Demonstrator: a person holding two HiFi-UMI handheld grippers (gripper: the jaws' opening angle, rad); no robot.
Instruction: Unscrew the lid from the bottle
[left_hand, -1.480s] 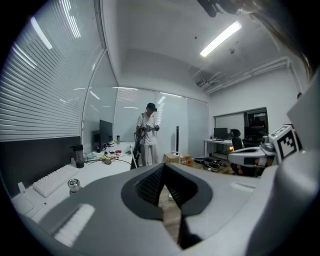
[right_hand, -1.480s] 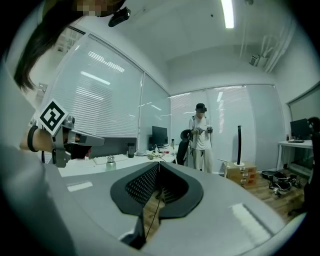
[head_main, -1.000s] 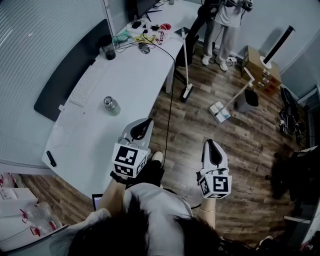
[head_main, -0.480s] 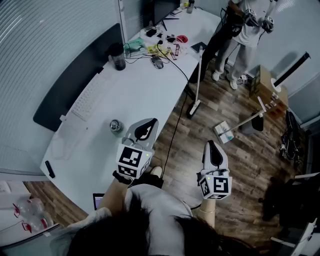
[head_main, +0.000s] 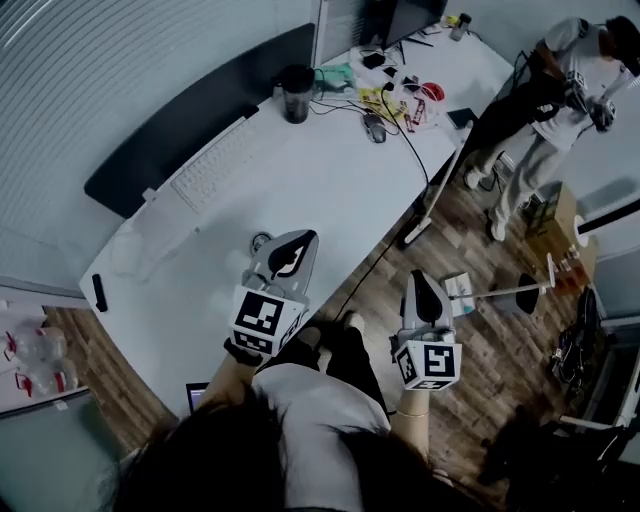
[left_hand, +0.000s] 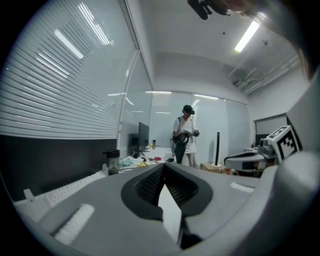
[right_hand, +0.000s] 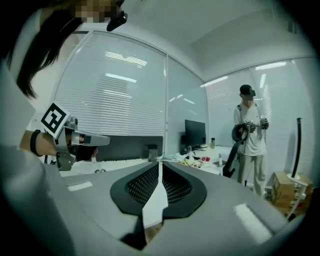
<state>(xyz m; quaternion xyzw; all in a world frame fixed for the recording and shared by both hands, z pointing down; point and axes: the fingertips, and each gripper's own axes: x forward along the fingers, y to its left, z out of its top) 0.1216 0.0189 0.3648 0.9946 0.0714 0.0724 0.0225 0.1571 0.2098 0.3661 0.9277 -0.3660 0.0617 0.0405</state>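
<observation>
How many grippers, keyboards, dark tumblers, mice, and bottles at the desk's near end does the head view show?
Grippers: 2, the left gripper and the right gripper, both shut and empty
Keyboard: 1
Dark tumbler: 1
Mouse: 1
Bottle, partly hidden behind the left gripper: 1
Total: 6

bottle (head_main: 260, 241) partly hidden behind the left gripper (head_main: 296, 245).
</observation>
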